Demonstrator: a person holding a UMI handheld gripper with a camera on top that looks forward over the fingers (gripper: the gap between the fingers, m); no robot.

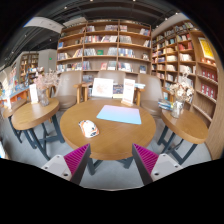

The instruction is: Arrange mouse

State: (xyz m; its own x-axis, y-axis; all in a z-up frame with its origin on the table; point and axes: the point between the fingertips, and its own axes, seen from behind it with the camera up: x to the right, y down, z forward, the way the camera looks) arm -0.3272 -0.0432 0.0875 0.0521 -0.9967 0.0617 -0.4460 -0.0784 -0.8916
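Here, bookshelves (105, 45) back a round wooden table (108, 135) bearing a blue mat (119, 115) and, left of it, the white mouse (89, 128). The gripper (108, 160) hangs well short, jaws apart and empty; approaching off-line could shove the mouse toward the table's edge.

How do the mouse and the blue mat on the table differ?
The mouse is white, small and rounded; the mat is light blue, larger, flat and rectangular. The mouse lies off the mat, nearer the open gripper. Both rest on the round wooden table, beyond the fingers.
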